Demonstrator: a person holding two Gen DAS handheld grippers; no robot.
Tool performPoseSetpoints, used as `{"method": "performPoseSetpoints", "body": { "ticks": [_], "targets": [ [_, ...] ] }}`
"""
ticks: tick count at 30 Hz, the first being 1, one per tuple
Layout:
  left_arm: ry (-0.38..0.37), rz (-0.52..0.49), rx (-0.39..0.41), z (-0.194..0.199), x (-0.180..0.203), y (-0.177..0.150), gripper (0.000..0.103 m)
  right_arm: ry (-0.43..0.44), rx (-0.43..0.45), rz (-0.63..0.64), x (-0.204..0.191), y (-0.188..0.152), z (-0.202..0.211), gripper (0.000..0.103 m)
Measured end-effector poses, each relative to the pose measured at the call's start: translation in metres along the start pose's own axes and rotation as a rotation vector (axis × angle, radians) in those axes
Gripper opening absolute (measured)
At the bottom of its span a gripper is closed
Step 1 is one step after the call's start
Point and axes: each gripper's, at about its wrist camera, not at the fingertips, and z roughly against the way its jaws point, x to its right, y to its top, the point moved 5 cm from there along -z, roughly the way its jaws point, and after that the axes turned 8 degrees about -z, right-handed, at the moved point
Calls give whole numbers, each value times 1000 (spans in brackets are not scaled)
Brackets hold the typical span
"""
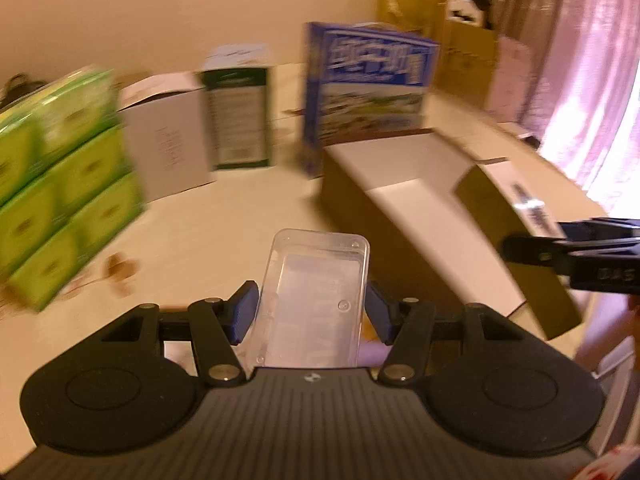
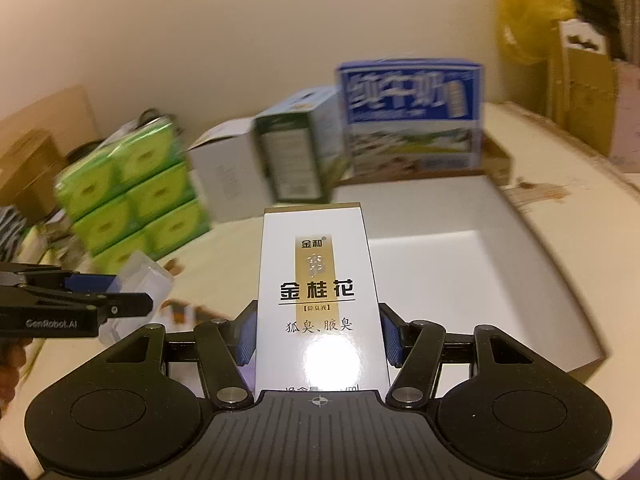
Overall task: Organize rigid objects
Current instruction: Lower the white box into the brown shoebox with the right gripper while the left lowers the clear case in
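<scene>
A: Quick status. What's in my left gripper (image 1: 310,314)?

B: Clear plastic case (image 1: 314,300), lengthwise btwn the blue pads (image 1: 244,312), one pad on each long side. It's clamped and held above the tabletop (image 1: 208,232).

A: And my right gripper (image 2: 318,334)?

B: Clamped on the white carton w/ gold stripe (image 2: 318,292), pads on both long sides, printed face up, top end pointing away from me.

A: Where's all that relative to the open cardboard box (image 1: 420,200)?

B: Using the box as landmark: the clear plastic case sits just left of its near-left corner in the left wrist view. In the right wrist view the white carton overlaps the box's left edge, w/ the white box floor (image 2: 472,272) showing to the right of it. The box is empty as far as I can see.

A: What else is around the box?

B: Right behind it stands a blue milk carton case (image 2: 412,116), upright. Left of that, further from the box, a dark green-and-white carton (image 2: 292,160), then a white box (image 2: 228,172), then a stack of green tissue packs (image 2: 132,200) at the far left. Background's motion-blurred, so fine print there isn't readable.

A: Can I see one gripper from the other cam?

B: Yep. The right gripper pokes in from the right edge of the left wrist view, over the box's near flap (image 1: 516,264). The left gripper shows at the left edge of the right wrist view, w/ the clear case in it, well left of the box.
</scene>
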Motion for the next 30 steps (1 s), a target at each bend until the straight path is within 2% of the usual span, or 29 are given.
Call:
{"method": "performPoseSetpoints", "body": {
  "ticks": [7, 14, 22, 30],
  "targets": [
    [-83, 1, 1, -42, 76, 40, 54, -54, 25, -24, 67, 24, 0, 56],
    [-92, -10, -32, -89, 122, 61, 54, -68, -21, -47, 118, 31, -28, 56],
    [-70, -31, -107, -136, 142, 53, 54, -69, -91, -4, 142, 22, -58, 56],
    [-53, -63, -177, -161, 148, 40, 54, -103, -184, 55, 151, 8, -78, 56]
  ]
}}
